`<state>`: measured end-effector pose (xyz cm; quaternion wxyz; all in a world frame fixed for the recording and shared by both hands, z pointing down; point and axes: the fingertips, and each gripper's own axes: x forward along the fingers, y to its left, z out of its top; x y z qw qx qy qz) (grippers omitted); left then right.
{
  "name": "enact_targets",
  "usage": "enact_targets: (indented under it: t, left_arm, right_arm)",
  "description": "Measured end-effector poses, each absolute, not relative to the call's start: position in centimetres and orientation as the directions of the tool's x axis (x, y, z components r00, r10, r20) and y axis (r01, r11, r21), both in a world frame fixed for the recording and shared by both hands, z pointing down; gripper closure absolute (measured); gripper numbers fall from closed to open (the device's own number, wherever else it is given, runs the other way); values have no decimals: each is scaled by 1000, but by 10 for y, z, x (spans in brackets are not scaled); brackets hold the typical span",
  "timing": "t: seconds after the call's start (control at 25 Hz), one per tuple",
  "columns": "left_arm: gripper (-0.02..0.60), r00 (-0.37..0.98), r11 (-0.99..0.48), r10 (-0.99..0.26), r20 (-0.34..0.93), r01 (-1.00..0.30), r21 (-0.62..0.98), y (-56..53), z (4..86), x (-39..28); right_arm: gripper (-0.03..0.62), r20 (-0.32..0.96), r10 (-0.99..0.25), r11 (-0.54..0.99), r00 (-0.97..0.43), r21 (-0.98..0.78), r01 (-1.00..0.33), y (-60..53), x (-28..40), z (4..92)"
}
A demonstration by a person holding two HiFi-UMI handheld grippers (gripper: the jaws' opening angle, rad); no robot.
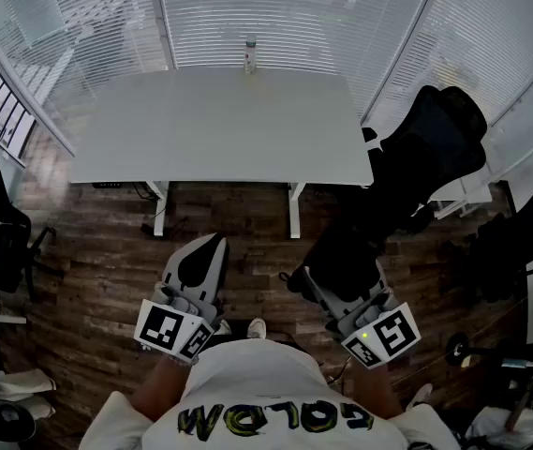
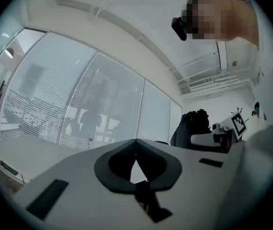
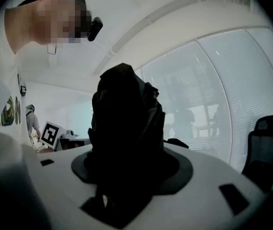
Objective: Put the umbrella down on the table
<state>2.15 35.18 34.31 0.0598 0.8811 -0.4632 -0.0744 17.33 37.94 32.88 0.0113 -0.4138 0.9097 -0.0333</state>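
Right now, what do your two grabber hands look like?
Both the left gripper and the right gripper are pale grey wedges with black pads inside. Each carries a white cube with black square markers, and a small green light glows by the right one's. I wear a white T-shirt with yellow-green letters.

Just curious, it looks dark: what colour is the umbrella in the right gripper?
The umbrella is plain black, clearest in the right gripper view.

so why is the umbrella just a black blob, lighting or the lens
Mostly backlight: in the right gripper view the umbrella sits against bright blinds, a silhouette without detail; the left gripper view has the same bright blinds and black fisheye corners; the head view is more evenly lit but bows the window frames.
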Motion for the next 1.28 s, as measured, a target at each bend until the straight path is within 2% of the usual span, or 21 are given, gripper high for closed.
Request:
enact_targets:
  t: [0.72,1.28]
  left_arm:
    - [571,556,-555,-830,-52,-811,187,340,353,27]
    - [571,571,-572,-818,-73,-795,202,241,348,-15]
  right_arm:
    - [341,3,-734,677,-679,-81,-732,363,175,332]
    - [339,23,-739,671,-674,-69,-738,265,129,327]
